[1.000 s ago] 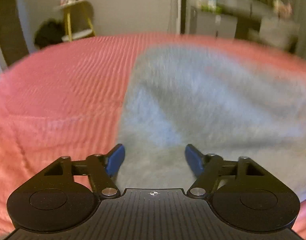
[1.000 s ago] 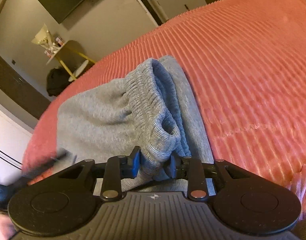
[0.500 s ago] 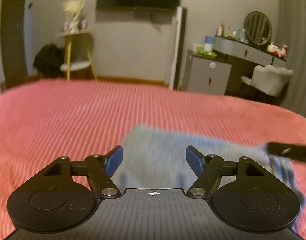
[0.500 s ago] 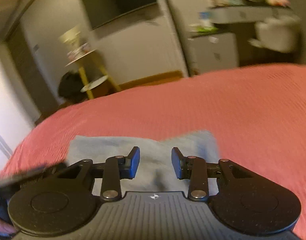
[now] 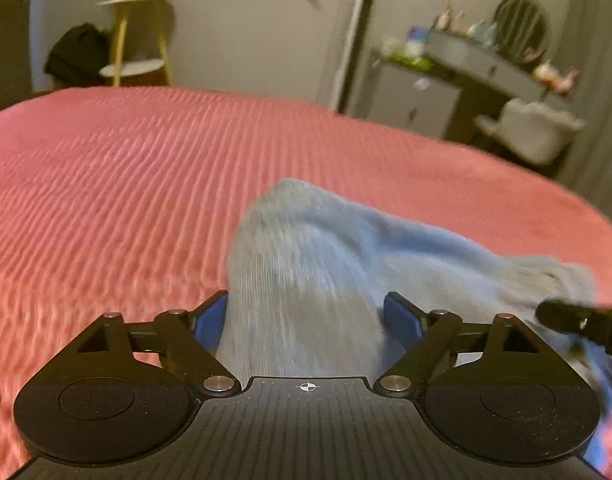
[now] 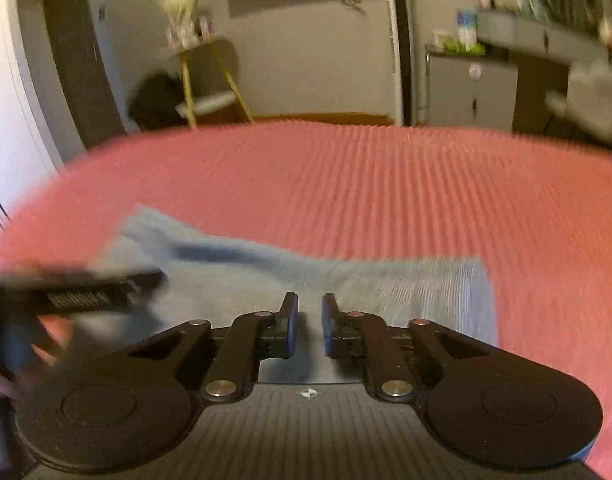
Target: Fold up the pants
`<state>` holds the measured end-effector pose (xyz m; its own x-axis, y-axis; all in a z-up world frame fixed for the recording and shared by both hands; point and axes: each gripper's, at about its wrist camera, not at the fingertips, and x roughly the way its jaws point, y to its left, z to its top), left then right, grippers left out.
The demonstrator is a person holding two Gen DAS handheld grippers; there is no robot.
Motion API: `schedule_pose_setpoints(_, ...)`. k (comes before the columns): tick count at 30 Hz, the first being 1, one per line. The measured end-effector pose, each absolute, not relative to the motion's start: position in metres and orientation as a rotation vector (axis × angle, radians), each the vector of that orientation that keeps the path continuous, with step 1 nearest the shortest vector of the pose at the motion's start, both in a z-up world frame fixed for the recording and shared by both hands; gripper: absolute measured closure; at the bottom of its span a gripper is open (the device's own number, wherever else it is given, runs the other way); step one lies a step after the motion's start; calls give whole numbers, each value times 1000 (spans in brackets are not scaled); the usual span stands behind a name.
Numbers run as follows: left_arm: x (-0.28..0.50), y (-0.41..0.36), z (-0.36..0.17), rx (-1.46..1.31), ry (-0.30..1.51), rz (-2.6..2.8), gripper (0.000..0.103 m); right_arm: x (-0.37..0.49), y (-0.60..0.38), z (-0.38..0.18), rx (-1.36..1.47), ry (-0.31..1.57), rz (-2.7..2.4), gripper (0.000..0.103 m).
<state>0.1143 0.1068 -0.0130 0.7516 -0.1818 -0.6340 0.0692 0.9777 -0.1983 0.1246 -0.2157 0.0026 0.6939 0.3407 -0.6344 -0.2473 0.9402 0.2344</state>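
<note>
Left wrist view: the left claw (image 5: 306, 316) was spreading around a raised hump of the grey pants (image 5: 330, 252) on the bed (image 5: 125, 184); the right claw (image 6: 309, 328) was closing, empty. Re-grip at the pants' 3 o'clock edge.

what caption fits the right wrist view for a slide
Right gripper, jaws closing with nothing between them, over grey pants lying on the red bedspread.

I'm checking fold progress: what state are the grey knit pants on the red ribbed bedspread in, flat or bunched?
Bunched: the grey knit pants hump up off the red ribbed bedspread.
</note>
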Motion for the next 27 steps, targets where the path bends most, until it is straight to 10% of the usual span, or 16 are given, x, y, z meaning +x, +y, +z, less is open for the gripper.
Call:
schedule_pose_setpoints(6,72,91,-45,19,790,-99,8,58,-256,-26,352,896,321,103)
schedule_pose_setpoints(14,23,110,-12,-224,754,-104,14,29,-320,-12,851,928,179,93)
schedule_pose_setpoints(17,10,118,-7,-303,728,-130,14,8,-334,-18,830,947,63,34)
schedule_pose_setpoints(27,2,133,-5,-440,741,-159,13,47,-323,-56,1071,949,116,47)
